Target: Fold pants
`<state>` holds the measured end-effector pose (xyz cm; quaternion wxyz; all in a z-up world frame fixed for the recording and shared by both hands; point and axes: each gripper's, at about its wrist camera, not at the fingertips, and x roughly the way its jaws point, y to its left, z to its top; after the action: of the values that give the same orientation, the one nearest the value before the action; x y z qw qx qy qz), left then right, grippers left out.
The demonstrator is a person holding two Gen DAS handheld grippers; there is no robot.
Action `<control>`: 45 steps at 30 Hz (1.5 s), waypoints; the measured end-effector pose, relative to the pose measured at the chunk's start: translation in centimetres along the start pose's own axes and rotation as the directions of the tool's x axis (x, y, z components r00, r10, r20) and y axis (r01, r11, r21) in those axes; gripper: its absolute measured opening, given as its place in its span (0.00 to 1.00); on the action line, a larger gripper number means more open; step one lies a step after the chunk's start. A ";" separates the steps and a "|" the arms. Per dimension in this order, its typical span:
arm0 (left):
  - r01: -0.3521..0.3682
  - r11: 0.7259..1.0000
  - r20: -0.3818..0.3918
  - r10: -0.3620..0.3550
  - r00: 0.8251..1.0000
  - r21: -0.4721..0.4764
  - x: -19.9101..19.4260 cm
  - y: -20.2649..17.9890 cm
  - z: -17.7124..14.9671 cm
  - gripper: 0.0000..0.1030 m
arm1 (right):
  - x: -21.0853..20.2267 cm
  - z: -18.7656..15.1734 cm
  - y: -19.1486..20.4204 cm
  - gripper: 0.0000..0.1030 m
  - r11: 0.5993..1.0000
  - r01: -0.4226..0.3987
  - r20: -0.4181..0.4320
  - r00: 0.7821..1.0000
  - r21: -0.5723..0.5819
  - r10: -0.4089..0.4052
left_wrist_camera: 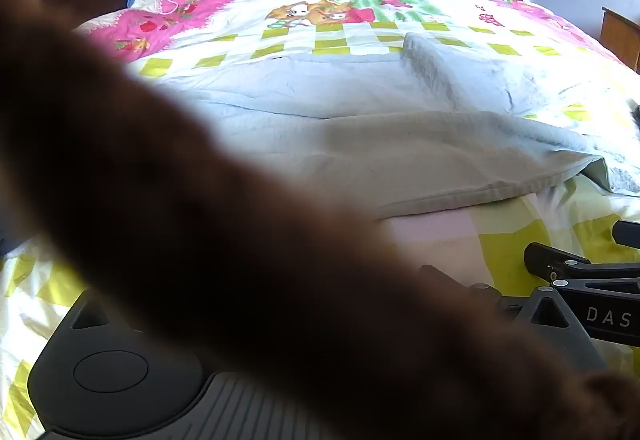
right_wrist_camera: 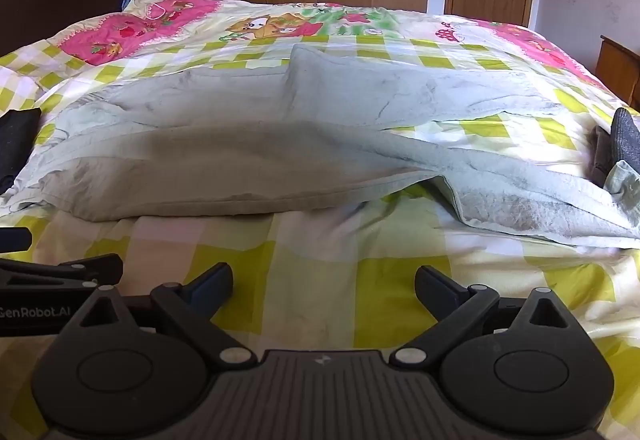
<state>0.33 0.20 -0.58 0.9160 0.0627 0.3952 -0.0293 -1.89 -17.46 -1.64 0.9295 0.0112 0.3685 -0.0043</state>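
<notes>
Pale grey-green cotton pants (right_wrist_camera: pixel 280 128) lie spread across the checked yellow-green bed quilt (right_wrist_camera: pixel 320 280). Right tongs (right_wrist_camera: pixel 324 284) gape empty near them; left tongs (left_wrist_camera: pixel 440 276) are blurred over, state unclear.

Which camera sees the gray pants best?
The right wrist view: the pants lie spread across the bed, nearly all visible. In the left wrist view a blurry brown shape close to the lens hides their left part.
</notes>
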 end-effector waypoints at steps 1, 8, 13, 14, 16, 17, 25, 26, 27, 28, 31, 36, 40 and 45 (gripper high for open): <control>0.000 1.000 0.000 0.000 1.000 0.000 0.0 0.0 0.0 1.00 | 0.0 0.1 0.0 1.00 1.000 0.000 0.000 1.000 0.000 0.000; 0.000 1.000 0.000 0.000 1.000 0.000 0.0 0.0 0.0 1.00 | -0.1 0.0 0.0 1.00 1.000 -0.002 -0.001 1.000 -0.001 0.002; 0.000 1.000 0.000 0.000 1.000 0.001 0.0 0.0 0.0 1.00 | 0.0 0.0 0.0 1.00 1.000 -0.001 -0.002 1.000 0.000 0.001; 0.000 1.000 0.000 0.000 1.000 0.001 0.0 0.0 0.0 1.00 | 0.0 0.0 0.0 1.00 1.000 -0.001 -0.003 1.000 0.000 0.001; -0.001 1.000 -0.001 0.001 1.000 0.001 0.0 0.0 0.0 1.00 | -0.1 -0.1 0.1 1.00 1.000 -0.002 -0.004 1.000 0.000 0.002; -0.001 1.000 -0.001 0.001 1.000 0.001 0.0 0.0 0.0 1.00 | -0.1 -0.1 0.1 1.00 1.000 -0.003 -0.005 1.000 -0.001 0.003; 0.000 1.000 -0.002 0.000 1.000 0.001 0.1 0.0 0.0 1.00 | 0.0 -0.2 0.1 1.00 1.000 -0.003 -0.008 1.000 0.000 0.003; 0.000 1.000 -0.002 0.000 1.000 0.000 0.1 0.0 -0.1 1.00 | 0.0 -0.2 0.1 1.00 1.000 -0.003 -0.008 1.000 0.000 0.003; -0.001 1.000 -0.002 0.001 1.000 0.001 0.1 0.0 0.0 1.00 | -0.1 -0.2 0.2 1.00 1.000 -0.003 -0.008 1.000 0.000 0.003; -0.001 1.000 -0.001 0.001 1.000 0.001 0.1 0.0 0.0 1.00 | 0.0 -0.2 0.1 1.00 1.000 -0.004 -0.010 1.000 -0.001 0.004; 0.000 1.000 -0.002 0.000 1.000 0.001 0.1 0.0 -0.1 1.00 | 0.0 -0.2 0.1 1.00 1.000 -0.004 -0.010 1.000 0.000 0.004; -0.001 1.000 -0.002 0.001 1.000 0.002 0.1 0.0 0.0 1.00 | -0.1 -0.2 0.1 1.00 1.000 -0.004 -0.010 1.000 0.000 0.004; 0.000 1.000 -0.004 0.000 1.000 0.001 0.1 0.0 -0.2 1.00 | -0.1 -0.2 0.1 1.00 1.000 -0.006 -0.012 1.000 -0.001 0.006; 0.010 1.000 -0.006 -0.010 1.000 0.000 0.1 0.1 -0.2 1.00 | -0.2 -0.1 0.3 1.00 1.000 -0.014 -0.011 1.000 -0.004 0.014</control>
<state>0.25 0.37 -0.81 0.9146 0.0610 0.3983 -0.0336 -2.15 -17.15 -1.58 0.9275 0.0119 0.3736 0.0029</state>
